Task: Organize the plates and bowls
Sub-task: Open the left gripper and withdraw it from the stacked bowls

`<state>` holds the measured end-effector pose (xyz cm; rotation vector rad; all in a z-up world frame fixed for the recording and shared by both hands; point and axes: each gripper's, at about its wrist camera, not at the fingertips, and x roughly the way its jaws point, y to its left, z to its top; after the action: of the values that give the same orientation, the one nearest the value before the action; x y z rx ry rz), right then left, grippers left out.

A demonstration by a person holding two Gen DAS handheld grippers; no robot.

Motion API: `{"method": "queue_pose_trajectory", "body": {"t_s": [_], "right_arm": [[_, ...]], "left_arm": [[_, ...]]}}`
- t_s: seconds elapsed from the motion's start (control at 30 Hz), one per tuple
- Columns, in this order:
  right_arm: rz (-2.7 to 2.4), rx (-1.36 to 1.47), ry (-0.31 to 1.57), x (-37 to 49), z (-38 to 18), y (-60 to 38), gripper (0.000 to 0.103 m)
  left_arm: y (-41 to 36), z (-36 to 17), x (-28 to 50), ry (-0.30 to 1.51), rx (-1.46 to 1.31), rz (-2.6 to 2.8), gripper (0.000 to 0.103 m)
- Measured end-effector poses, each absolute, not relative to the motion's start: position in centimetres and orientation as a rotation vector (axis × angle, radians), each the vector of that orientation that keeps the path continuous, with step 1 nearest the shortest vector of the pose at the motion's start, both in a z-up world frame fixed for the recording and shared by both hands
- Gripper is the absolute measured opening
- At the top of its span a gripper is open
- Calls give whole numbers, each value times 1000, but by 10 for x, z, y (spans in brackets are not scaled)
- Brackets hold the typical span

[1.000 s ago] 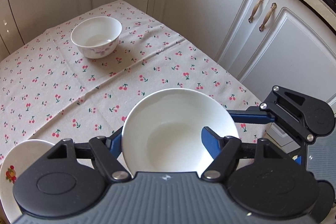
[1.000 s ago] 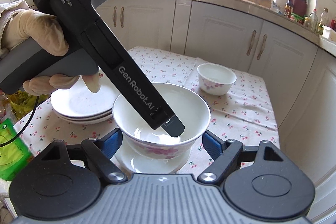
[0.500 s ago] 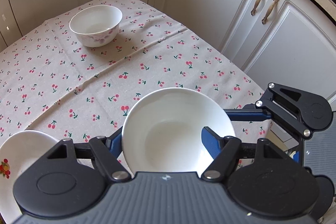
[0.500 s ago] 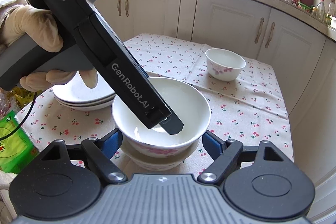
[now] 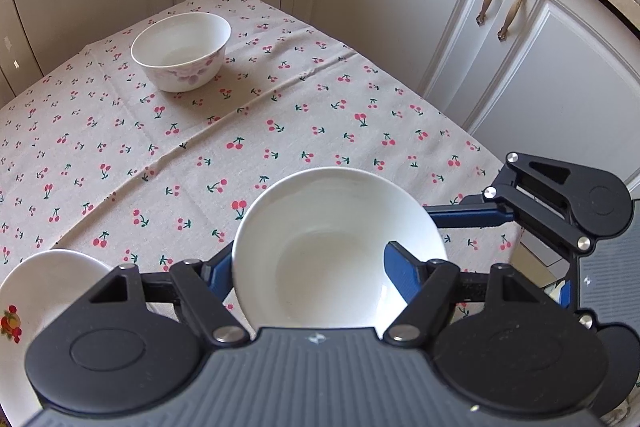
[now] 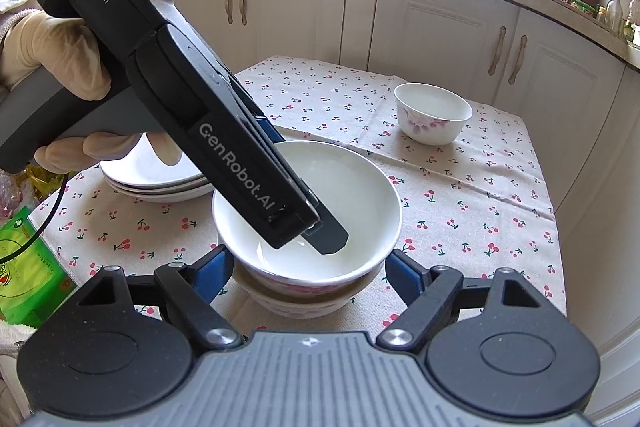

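Observation:
My left gripper is shut on the rim of a white bowl, one finger inside and one outside. In the right wrist view this bowl rests nested in a second bowl with pink flowers. The left gripper's inner finger reaches into the upper bowl. My right gripper is open, its blue pads on either side of the stacked bowls without touching them. A third small floral bowl stands at the far side of the table; it also shows in the right wrist view.
A stack of white plates sits left of the bowls; one plate edge shows in the left wrist view. A green packet lies at the table's left edge. White cabinets surround the cherry-print tablecloth.
The held bowl has come down into the bowl below it. Both grippers shifted slightly; the far bowl appears closer.

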<state>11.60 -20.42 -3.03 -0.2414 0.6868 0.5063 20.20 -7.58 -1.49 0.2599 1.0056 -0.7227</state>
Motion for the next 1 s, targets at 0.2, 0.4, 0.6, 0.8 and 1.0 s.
{"method": "queue_pose_trajectory", "body": {"t_s": [0.2,0.4,0.6,0.8,1.0], "right_arm": [[505,-255,694,116,-33,-203,86],[513,-236,700,117,-35,-205,91],[531,-218,648,112,-27,-210,103],[511,-213,655,111,-27,-212,103],[500,-226,662,109,-29,-214,103]], "left_arm": [[-76,-15,200,992,271,-726,75],[-74,-15,201,990,252,-737,80],[-71,-10,198,946,239,-747,92],[-60,-6,192,915,202,-756,93],[-45,3,173,858,144,-818,93]]}}
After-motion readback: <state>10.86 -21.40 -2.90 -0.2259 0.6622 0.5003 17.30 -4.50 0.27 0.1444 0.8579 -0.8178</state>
